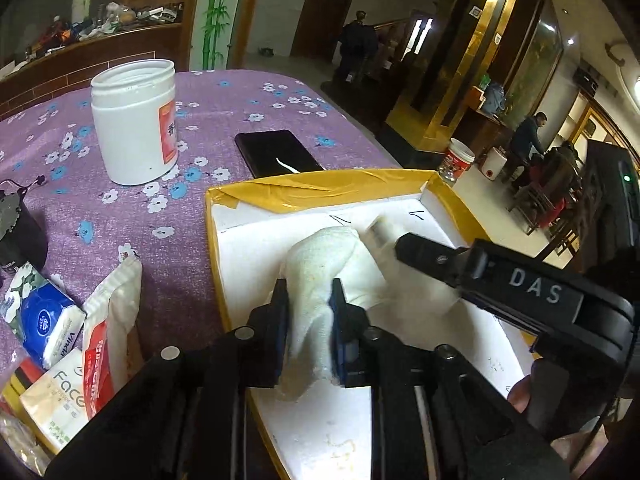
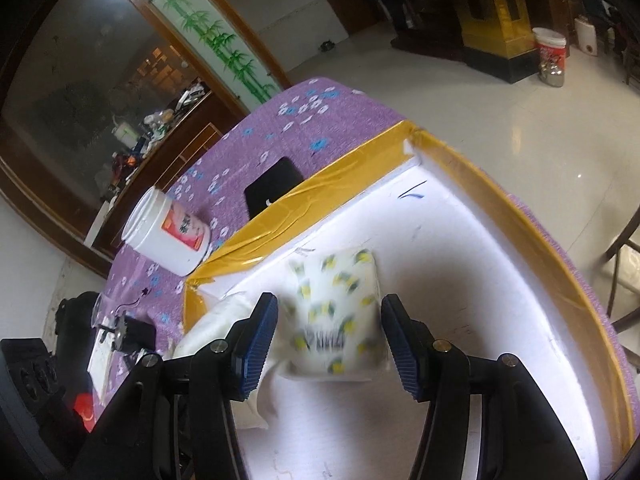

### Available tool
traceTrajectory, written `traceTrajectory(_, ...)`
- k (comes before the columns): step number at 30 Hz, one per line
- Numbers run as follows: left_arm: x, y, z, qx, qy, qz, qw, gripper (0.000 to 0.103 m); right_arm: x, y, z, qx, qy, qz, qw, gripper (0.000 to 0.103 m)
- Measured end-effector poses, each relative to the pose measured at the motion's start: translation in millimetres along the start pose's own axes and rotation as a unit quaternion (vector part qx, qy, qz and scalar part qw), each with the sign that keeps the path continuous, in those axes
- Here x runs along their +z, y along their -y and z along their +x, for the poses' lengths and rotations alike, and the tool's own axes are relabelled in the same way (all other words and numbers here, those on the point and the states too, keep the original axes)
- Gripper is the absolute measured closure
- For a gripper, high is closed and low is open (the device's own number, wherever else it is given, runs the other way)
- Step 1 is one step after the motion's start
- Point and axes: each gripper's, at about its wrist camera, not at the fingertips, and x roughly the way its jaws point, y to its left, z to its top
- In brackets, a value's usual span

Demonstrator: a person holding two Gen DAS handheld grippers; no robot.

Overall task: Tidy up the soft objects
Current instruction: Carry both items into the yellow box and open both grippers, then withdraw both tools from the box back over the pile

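Note:
My left gripper (image 1: 309, 292) is shut on a white cloth (image 1: 320, 264) and holds it just above the floor of a white box with yellow-taped rims (image 1: 320, 186). The right gripper (image 1: 384, 236) reaches into the same box from the right, blurred at its tip. In the right wrist view, that right gripper (image 2: 330, 302) stands open, and a tissue pack with a yellow and green print (image 2: 340, 312) lies blurred between its blue pads (image 2: 256, 344) without touching them. The white cloth (image 2: 216, 320) shows at the left of this pack.
On the purple flowered tablecloth (image 1: 224, 112) stand an open white jar (image 1: 134, 120) and a black phone (image 1: 278, 152) behind the box. Several tissue packs (image 1: 48, 320) lie at the near left, beside a black object (image 1: 16, 228). People stand and sit far off at the right.

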Motion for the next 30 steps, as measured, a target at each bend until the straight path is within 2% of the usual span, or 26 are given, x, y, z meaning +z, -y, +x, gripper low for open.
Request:
traceTrajectory(2, 0, 1, -3, 0.0, 0.005, 0.0, 1.0, 0.075, 0, -1, -2, 0.002, 0.005, -0.002, 1.0, 0.046)
traceTrajectory(4, 0, 0, -7, -0.001, 0.015, -0.004, 0.9999, 0.056, 0, -2, -7, 0.001, 0.014, -0.005, 1.0, 0.045)
traceTrajectory(6, 1, -1, -8, -0.003, 0.022, -0.01, 0.9997, 0.046, 1, -1, -11, 0.004, 0.021, -0.003, 1.0, 0.045)
traceTrajectory(13, 7, 0, -26, -0.017, 0.017, -0.023, 0.9994, 0.045, 2, 2, -31, 0.009, 0.06, 0.006, 0.998, 0.045)
traceTrajectory(21, -2, 7, -70, -0.005, 0.026, 0.017, 0.9995, 0.045, -4, -13, -48, 0.02, 0.091, -0.027, 0.995, 0.045)
traceTrajectory(26, -31, -11, -100, -0.011, 0.009, 0.04, 0.9991, 0.045, -12, -22, -50, 0.029, 0.089, -0.049, 0.994, 0.045)
traceTrajectory(30, -66, -44, -128, -0.015, 0.026, 0.042, 0.9987, 0.045, -17, -25, -55, 0.039, 0.097, -0.057, 0.993, 0.045)
